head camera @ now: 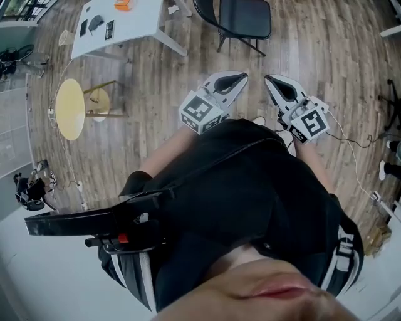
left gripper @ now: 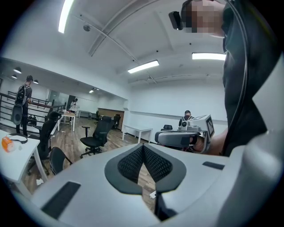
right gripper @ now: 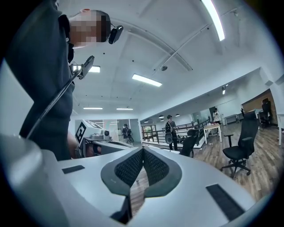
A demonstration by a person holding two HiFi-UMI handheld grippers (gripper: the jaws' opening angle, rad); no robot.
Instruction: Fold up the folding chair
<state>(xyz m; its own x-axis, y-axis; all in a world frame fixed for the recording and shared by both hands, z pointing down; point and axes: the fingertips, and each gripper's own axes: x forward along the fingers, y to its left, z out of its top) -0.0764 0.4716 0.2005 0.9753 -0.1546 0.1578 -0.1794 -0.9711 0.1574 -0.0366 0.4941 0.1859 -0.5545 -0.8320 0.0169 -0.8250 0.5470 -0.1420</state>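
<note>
The black folding chair [head camera: 241, 19] stands unfolded on the wooden floor at the top of the head view, some way beyond both grippers. In the left gripper view it shows small and low [left gripper: 55, 160], beside the white table. My left gripper [head camera: 237, 79] and right gripper [head camera: 270, 80] are held side by side in front of my body, both pointing roughly level towards the chair. Each is shut with nothing between its jaws: the left gripper [left gripper: 143, 147] and the right gripper [right gripper: 143, 150] have their pads meeting at the tips. Neither touches the chair.
A white table [head camera: 135, 28] with an orange object stands left of the chair. A yellow round stool [head camera: 69, 108] is at the left. Cables trail on the floor at right [head camera: 351, 141]. Black office chairs [left gripper: 95, 135] [right gripper: 239, 148] and other people [right gripper: 169, 128] stand further off.
</note>
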